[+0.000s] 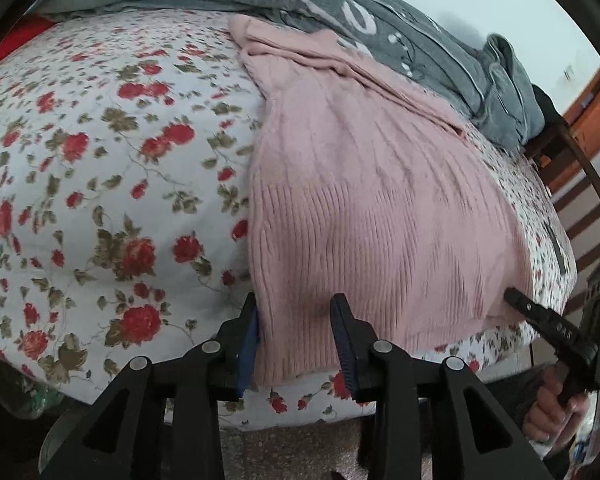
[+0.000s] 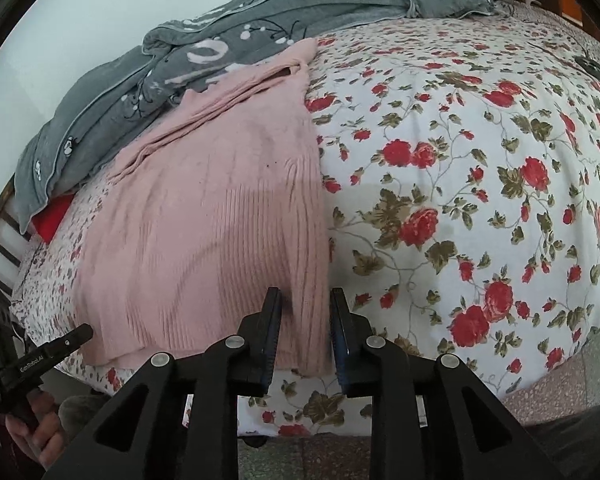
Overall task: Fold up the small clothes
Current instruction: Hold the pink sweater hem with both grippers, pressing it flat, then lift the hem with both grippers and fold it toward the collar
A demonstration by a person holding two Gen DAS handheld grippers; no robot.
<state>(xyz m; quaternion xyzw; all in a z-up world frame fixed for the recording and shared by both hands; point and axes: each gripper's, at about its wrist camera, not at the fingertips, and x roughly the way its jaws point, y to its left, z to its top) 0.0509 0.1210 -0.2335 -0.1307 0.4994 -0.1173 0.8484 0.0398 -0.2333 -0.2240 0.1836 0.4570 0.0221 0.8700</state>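
Observation:
A pink ribbed knit sweater (image 1: 380, 200) lies flat on the floral bed sheet (image 1: 100, 160), hem at the near edge of the bed. My left gripper (image 1: 296, 312) is open over the hem's left corner, the knit lying loose between its jaws. In the right wrist view the same sweater (image 2: 212, 208) lies left of centre. My right gripper (image 2: 305, 304) is open astride the hem's right corner, fabric between its jaws but not pinched. Each gripper shows at the edge of the other's view, held by a hand: the right gripper (image 1: 516, 300) and the left gripper (image 2: 80, 334).
A rumpled grey blanket (image 1: 380, 20) is heaped along the far side of the bed, touching the sweater's top. A red item (image 2: 54, 212) peeks from under it. A dark flat object (image 2: 596, 70) lies on the sheet. Wooden slats (image 1: 580, 184) stand beside the bed; speckled floor (image 1: 300, 452) below.

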